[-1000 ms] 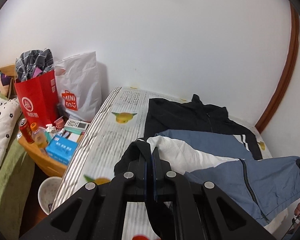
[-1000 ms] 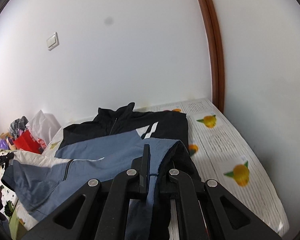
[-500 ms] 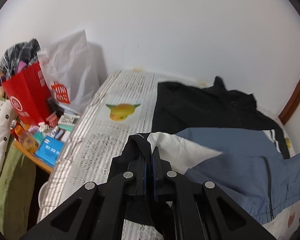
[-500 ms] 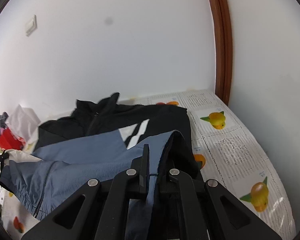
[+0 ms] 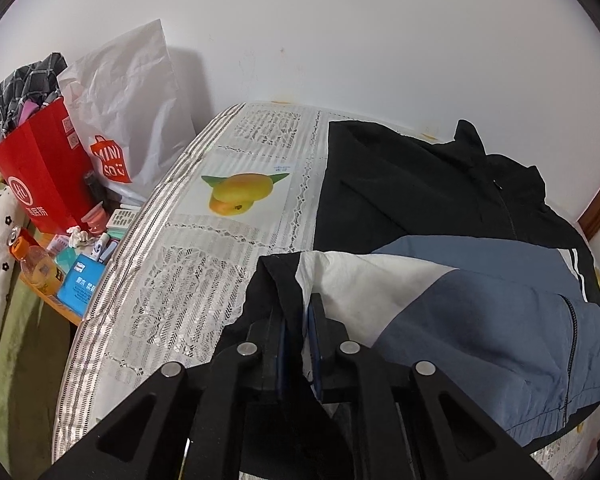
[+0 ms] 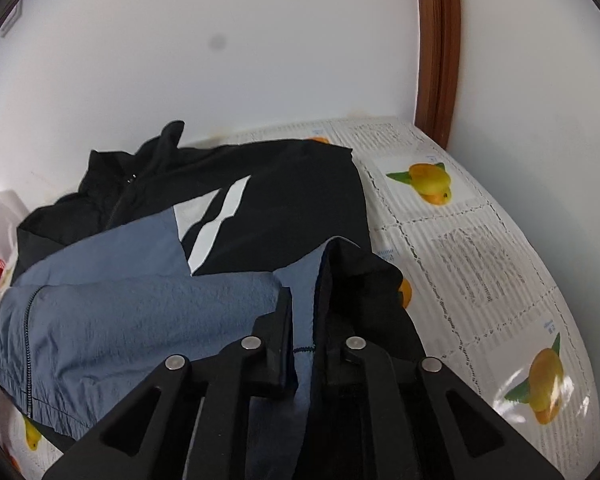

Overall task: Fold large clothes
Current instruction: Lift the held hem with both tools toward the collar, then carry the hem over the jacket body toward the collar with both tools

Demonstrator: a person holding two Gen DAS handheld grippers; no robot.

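The black, blue and white zip jacket (image 5: 440, 280) hem, pinched by left gripper (image 5: 296, 320) and right gripper (image 6: 304, 320) at bottom centre, is mid-fold; next, lay it over the collar.

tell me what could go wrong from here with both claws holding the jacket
1. The left claw pinches only the black edge of the jacket; the thin fabric could slip out mid-fold.
2. The right claw grips a bunched blue and black edge, so the fold may land crooked or creased.
3. The jacket lies near the bed edge on the left, above a cluttered side table; a dragged sleeve might slide off onto it.
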